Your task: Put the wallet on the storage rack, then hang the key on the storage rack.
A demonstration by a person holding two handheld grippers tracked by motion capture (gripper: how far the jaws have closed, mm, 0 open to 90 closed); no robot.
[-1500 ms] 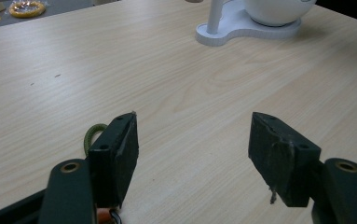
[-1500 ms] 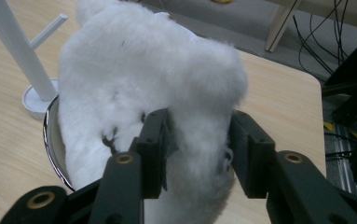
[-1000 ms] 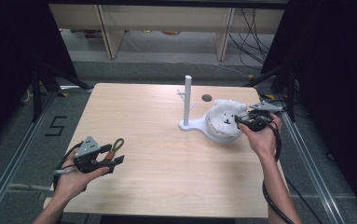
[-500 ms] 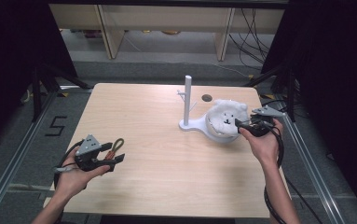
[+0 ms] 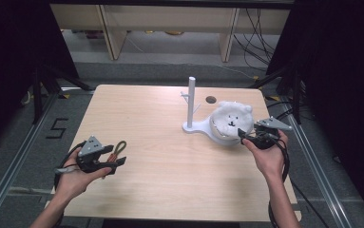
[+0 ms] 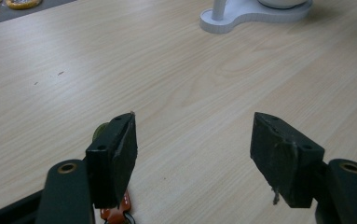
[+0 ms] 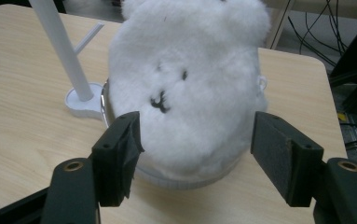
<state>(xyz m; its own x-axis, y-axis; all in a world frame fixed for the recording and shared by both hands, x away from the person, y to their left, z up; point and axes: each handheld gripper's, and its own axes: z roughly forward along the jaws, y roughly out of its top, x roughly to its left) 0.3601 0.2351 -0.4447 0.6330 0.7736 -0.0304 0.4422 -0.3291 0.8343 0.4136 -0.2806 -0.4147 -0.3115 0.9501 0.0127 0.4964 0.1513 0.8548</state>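
Two pairs of tongs were at work over the pale wooden counter (image 5: 160,142). In the high view, the white fluffy bear-faced plush cap (image 5: 230,120) sat on the round end of the white plastic stand with its thin upright pole (image 5: 191,102). The right tongs (image 5: 244,137) hovered just beside the plush, on the side away from the pole, and had just been opening; nothing was pinched in them. The left tongs (image 5: 118,160) rested well apart from the stand, toward the counter's near left corner, with a small orange-and-brown strap loop (image 5: 119,147) lying just beside them.

From the left gripper view, the left tongs (image 6: 192,149) stood wide with bare wood between them; the stand's white base (image 6: 255,14) showed far ahead, and a bit of the orange strap (image 6: 118,212) peeked out under one jaw.

From the right gripper view, the right tongs (image 7: 195,154) stood wide on either side of the plush cap's (image 7: 190,79) lower edge, the pads clear of the fur. The pole (image 7: 62,51) rose beside it.

Judging by its look, the plush would be light and soft and would squash readily, so a shallow pinch could slip off the fur. A grip low on the bulging rim, taking a good fold of pile, seemed the safest hold; the stand looked light enough to tip.
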